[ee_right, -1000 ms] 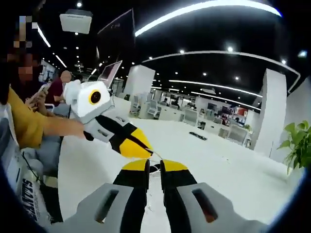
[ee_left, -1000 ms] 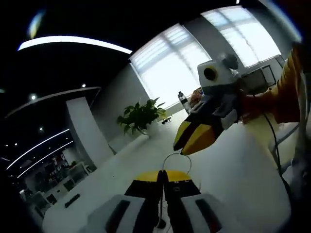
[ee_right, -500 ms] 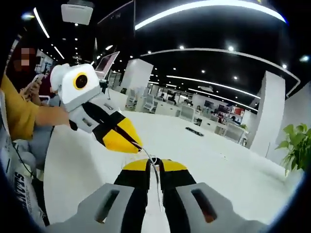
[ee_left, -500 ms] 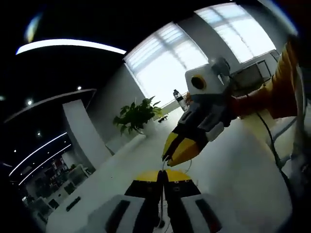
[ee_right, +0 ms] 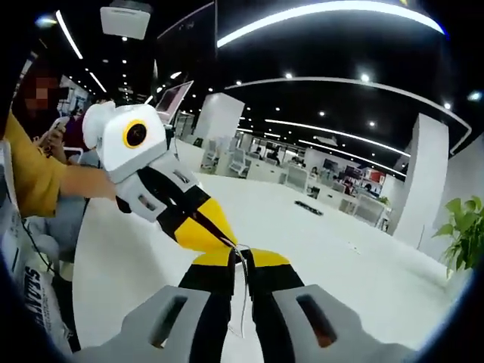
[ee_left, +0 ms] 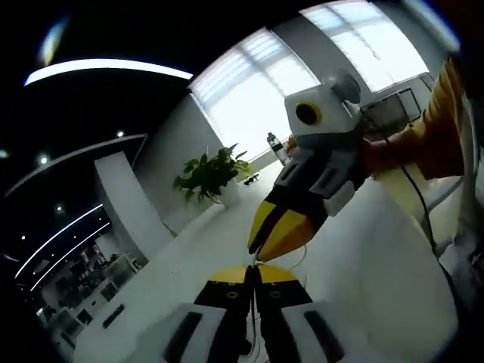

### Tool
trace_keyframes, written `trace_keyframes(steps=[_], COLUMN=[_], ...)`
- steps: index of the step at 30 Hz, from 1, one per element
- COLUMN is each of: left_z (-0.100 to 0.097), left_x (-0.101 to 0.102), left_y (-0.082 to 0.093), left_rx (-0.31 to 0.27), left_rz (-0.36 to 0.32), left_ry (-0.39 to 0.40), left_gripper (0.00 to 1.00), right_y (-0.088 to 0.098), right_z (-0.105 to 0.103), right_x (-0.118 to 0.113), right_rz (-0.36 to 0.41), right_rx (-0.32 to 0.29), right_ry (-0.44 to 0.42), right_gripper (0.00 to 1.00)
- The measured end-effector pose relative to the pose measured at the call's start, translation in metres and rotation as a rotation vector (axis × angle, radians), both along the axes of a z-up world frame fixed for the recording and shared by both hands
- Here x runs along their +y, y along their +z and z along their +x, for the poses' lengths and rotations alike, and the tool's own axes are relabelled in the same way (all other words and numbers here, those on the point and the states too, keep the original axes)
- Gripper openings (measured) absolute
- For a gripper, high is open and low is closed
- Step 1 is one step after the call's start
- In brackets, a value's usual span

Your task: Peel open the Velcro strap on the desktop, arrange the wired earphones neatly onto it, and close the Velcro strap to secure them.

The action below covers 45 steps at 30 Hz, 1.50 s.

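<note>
Left gripper view — both grippers meet tip to tip above the white surface [ee_left: 378, 265], thin earphone wire between them.
Left gripper [ee_left: 252, 274] has its jaws closed with only a hairline gap, and a thin white earphone wire [ee_left: 254, 333] runs down between them; the right gripper [ee_left: 261, 243] comes in from the upper right, yellow tips narrow and almost touching the left one's tips, whether it pinches the wire I cannot tell from here. Right gripper view: right gripper [ee_right: 240, 259] jaws narrow, the wire [ee_right: 243, 302] hanging in the slit between them — the left gripper [ee_right: 219, 240] angles down from the left, its yellow tip right at the jaw tips. Velcro strap not made out. A potted plant [ee_left: 204, 175] stands by the window, a person's yellow sleeve [ee_right: 30, 178] at the left.
</note>
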State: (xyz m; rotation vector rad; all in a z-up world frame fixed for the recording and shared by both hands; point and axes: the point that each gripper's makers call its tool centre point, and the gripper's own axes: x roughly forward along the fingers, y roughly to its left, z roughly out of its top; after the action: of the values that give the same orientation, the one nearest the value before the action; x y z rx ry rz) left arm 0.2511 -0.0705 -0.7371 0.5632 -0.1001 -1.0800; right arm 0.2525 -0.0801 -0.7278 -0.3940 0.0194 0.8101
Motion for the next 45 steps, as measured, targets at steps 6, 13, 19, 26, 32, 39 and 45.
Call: trace_keyframes(steps=[6, 13, 19, 26, 32, 39, 45], left_z=[0.0, 0.001, 0.0, 0.002, 0.024, 0.073, 0.101], left_x=[0.001, 0.0, 0.005, 0.015, 0.05, 0.098, 0.103], left_y=[-0.001, -0.003, 0.002, 0.011, 0.022, 0.032, 0.029], left_rx=[0.003, 0.001, -0.015, 0.044, 0.055, 0.029, 0.061], left_rz=[0.001, 0.004, -0.022, -0.132, -0.216, -0.244, -0.264], left_ry=[-0.001, 0.002, 0.008, 0.016, 0.098, 0.252, 0.294], left_gripper=[0.06, 0.06, 0.09, 0.16, 0.17, 0.15, 0.16], right_y=[-0.003, -0.004, -0.005, -0.005, -0.014, -0.025, -0.037], right_z=[0.0, 0.0, -0.001, 0.003, 0.01, 0.023, 0.029], right_x=[0.001, 0.002, 0.003, -0.007, -0.027, -0.062, -0.081], right_rz=[-0.008, -0.015, -0.007, 0.011, 0.036, 0.072, 0.122], right_rx=[0.006, 0.005, 0.014, 0.023, 0.055, 0.091, 0.169], right_ry=[0.004, 0.007, 0.014, -0.007, -0.048, -0.126, -0.156], right_gripper=[0.06, 0.05, 0.05, 0.05, 0.05, 0.05, 0.06])
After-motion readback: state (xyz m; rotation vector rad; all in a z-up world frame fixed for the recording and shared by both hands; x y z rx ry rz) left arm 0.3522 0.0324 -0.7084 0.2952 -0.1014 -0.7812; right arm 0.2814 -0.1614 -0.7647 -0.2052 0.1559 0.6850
